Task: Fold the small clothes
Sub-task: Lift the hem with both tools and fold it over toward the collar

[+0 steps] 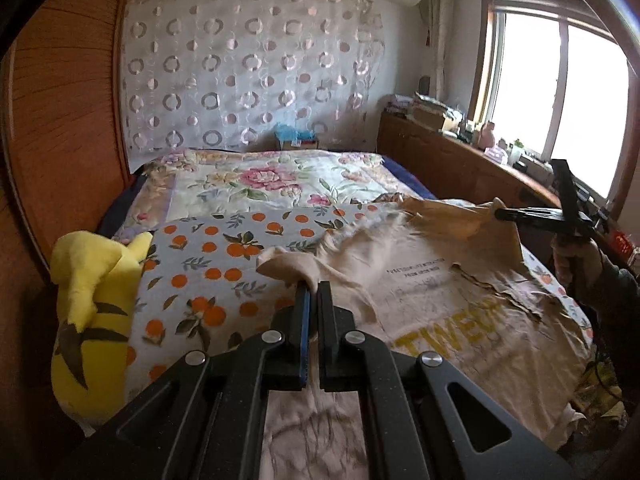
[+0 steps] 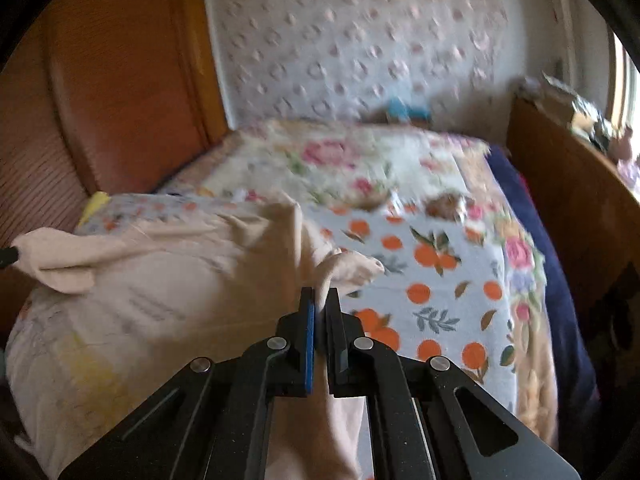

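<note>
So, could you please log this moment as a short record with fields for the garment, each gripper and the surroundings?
garment: beige T-shirt with yellow lettering, spread on the orange-print blanket, partly lifted
left gripper: shut on a bunched edge of the T-shirt
right gripper: shut on another edge of the T-shirt, raised off the bed
beside the garment: yellow plush toy at the blanket's left
further back: floral quilt
image quality: right wrist view blurred

We see a yellow plush toy [image 1: 94, 280] at the left edge of the bed, lying on an orange-printed sheet [image 1: 208, 264], with a pink floral quilt [image 1: 256, 180] toward the far edge.
</note>
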`<action>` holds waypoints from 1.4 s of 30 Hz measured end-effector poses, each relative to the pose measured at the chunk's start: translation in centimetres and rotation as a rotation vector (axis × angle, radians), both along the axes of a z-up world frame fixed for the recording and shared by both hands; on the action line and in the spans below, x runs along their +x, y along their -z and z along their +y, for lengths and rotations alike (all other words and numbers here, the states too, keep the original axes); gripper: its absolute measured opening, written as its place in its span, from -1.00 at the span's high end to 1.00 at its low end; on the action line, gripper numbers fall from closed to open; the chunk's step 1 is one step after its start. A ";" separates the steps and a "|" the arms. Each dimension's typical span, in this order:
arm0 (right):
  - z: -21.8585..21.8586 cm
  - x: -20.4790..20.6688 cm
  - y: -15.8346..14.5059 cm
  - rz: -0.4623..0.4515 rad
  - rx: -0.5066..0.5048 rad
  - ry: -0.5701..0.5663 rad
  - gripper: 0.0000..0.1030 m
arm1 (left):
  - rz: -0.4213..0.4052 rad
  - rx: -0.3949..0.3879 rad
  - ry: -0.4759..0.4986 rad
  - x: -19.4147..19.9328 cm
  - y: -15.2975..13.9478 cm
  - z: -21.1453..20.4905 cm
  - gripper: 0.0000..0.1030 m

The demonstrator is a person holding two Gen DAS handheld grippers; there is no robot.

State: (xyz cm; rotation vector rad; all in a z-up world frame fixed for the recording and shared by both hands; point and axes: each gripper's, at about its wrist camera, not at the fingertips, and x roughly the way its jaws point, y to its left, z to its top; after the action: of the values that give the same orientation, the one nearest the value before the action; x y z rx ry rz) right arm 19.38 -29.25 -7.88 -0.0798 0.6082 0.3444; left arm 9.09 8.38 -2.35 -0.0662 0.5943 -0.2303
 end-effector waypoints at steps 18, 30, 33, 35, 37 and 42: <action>-5.5 -19.0 -0.3 -0.084 0.044 -0.040 0.92 | 0.034 -0.126 -0.117 -10.9 3.4 5.0 0.93; -7.0 -23.3 -1.3 -0.014 0.032 0.009 0.93 | 0.037 -0.096 -0.094 -14.5 2.3 5.3 0.93; -7.1 -24.1 -0.8 0.017 0.032 0.016 0.92 | 0.051 -0.073 -0.093 -14.6 2.5 5.1 0.93; -6.8 -24.0 -0.3 0.037 0.020 0.014 0.92 | 0.059 -0.060 -0.104 -14.4 2.6 5.0 0.93; -6.3 -24.1 -0.2 0.047 -0.004 0.024 0.92 | 0.063 -0.040 -0.117 -14.2 2.6 5.0 0.90; -5.9 -23.1 -1.7 0.013 -0.043 0.059 0.82 | 0.048 -0.023 -0.118 -13.0 2.2 5.2 0.09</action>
State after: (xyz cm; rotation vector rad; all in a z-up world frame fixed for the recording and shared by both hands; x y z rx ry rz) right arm -3.70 -35.14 -6.15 -0.1010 0.6295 0.2745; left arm -3.90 13.53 -4.50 -0.1291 0.6334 -0.1208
